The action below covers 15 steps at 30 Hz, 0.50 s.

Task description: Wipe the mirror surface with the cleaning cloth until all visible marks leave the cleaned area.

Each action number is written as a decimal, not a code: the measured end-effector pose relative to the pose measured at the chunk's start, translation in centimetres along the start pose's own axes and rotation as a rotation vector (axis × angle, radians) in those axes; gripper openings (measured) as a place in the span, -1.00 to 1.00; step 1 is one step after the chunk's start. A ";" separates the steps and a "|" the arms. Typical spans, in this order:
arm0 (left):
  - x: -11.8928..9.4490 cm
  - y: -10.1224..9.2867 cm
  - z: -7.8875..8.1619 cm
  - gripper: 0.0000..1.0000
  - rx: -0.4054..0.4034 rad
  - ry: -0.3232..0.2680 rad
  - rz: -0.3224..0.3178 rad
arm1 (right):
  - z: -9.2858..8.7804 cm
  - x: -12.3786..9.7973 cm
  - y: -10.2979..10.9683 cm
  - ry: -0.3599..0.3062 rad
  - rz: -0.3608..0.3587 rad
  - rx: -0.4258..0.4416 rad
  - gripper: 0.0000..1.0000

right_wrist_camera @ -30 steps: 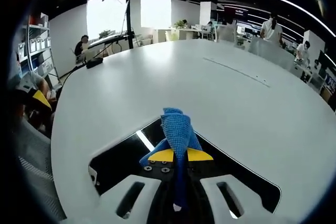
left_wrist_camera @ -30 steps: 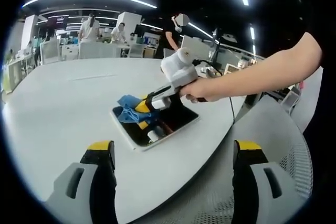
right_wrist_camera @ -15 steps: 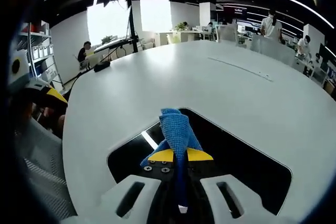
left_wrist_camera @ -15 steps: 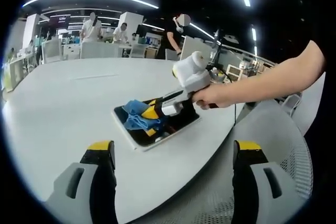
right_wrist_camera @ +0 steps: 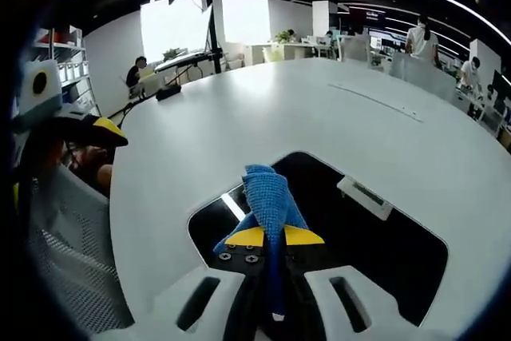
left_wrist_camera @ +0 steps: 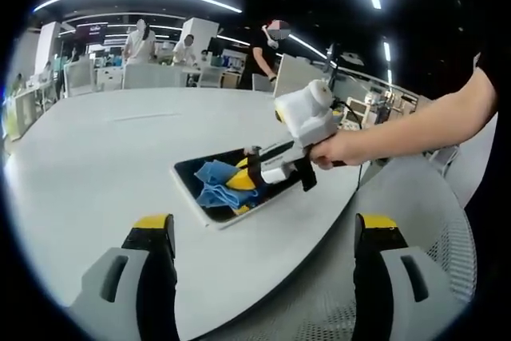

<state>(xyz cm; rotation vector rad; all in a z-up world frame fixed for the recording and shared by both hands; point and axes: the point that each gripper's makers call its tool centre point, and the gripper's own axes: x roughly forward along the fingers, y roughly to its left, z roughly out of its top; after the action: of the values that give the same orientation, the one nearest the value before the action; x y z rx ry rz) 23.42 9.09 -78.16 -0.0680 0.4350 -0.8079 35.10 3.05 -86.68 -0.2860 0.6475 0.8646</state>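
Nearest in the left gripper view, the left gripper (left_wrist_camera: 267,265) is hanging idle with its 2 jaws spread wide over the white table (left_wrist_camera: 88,157). Beyond it, the right gripper (left_wrist_camera: 239,180) is pinching the blue cleaning cloth (right_wrist_camera: 270,197) and pressing it onto the mirror (right_wrist_camera: 375,237), which is lying flat near the table's edge. To wipe well, it is worth keeping the cloth flat, overlapping passes, and watching the far glass for streaks

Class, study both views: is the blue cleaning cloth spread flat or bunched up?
Bunched up: the cleaning cloth sits crumpled, pinched in the right hand-held gripper on the mirror.
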 end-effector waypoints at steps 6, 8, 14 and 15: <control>0.0 0.0 0.0 0.83 -0.003 0.000 -0.002 | -0.4 -0.6 1.0 0.009 0.004 0.002 -0.99; 0.0 0.0 0.0 0.83 -0.002 0.000 -0.002 | -0.6 -0.8 1.4 0.012 0.007 0.001 -0.99; 0.0 0.0 -0.1 0.83 -0.002 0.005 0.000 | -1.1 -1.5 2.3 0.019 0.016 -0.010 -0.99; 0.0 0.0 -0.1 0.83 0.000 0.006 0.000 | -1.2 -1.6 2.4 0.018 0.019 -0.011 -0.99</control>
<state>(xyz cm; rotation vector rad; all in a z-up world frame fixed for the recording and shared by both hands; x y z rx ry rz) 23.41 9.10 -78.27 -0.0659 0.4406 -0.8083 32.00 3.05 -86.54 -0.2978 0.6636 0.8851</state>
